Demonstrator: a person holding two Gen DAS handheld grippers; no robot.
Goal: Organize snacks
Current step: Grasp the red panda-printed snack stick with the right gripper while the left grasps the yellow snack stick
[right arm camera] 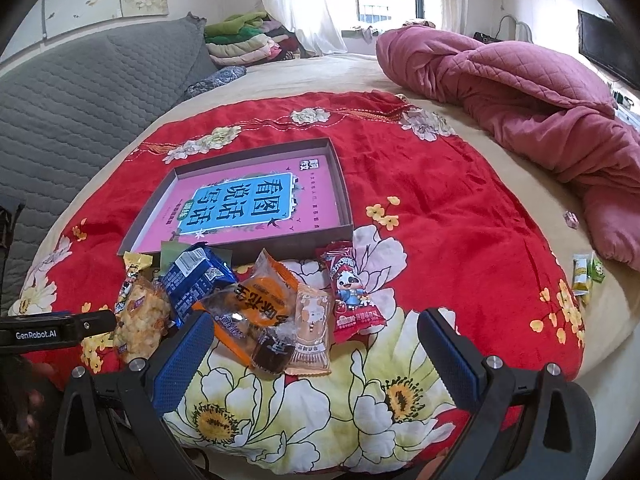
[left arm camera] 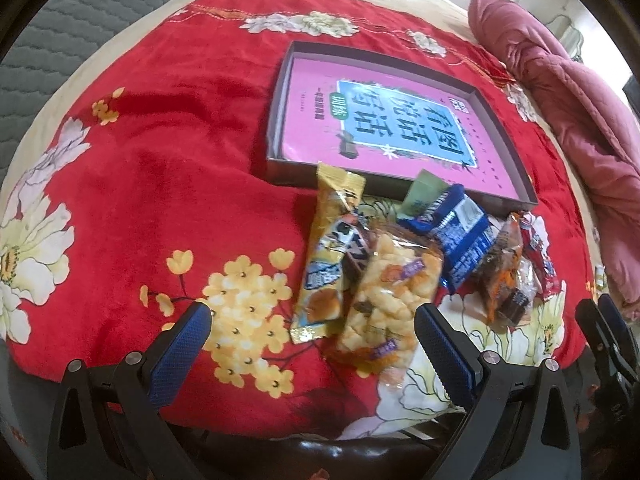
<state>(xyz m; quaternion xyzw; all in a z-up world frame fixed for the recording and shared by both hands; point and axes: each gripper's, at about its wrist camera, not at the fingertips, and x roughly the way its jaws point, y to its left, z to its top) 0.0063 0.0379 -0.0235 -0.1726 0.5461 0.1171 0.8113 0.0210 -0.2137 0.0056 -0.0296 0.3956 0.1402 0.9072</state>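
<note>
Snacks lie in a loose heap on a red floral blanket spread over the bed, just in front of the near wall of a shallow brown tray whose floor is covered by a pink sheet printed with large characters. From the left wrist view the pile reads, left to right: a long yellow packet whose top edge touches the tray wall, a clear bag of pale puffed pieces, a blue packet with a green wrapper tucked behind it, an orange-and-clear wrapper and a red packet at the far end. The right wrist view adds a translucent peach wrapper lying beside the red packet (which shows a cartoon figure). The left tool hovers low over the near end of the puffed bag with its blue pads spread wide, holding nothing. The right tool hangs above the orange and peach wrappers, its pads likewise spread apart and empty. Well off to the right, a few small green and yellow sachets lie on the beige sheet near a crumpled pink quilt. A grey quilted cushion stands along the left side
</note>
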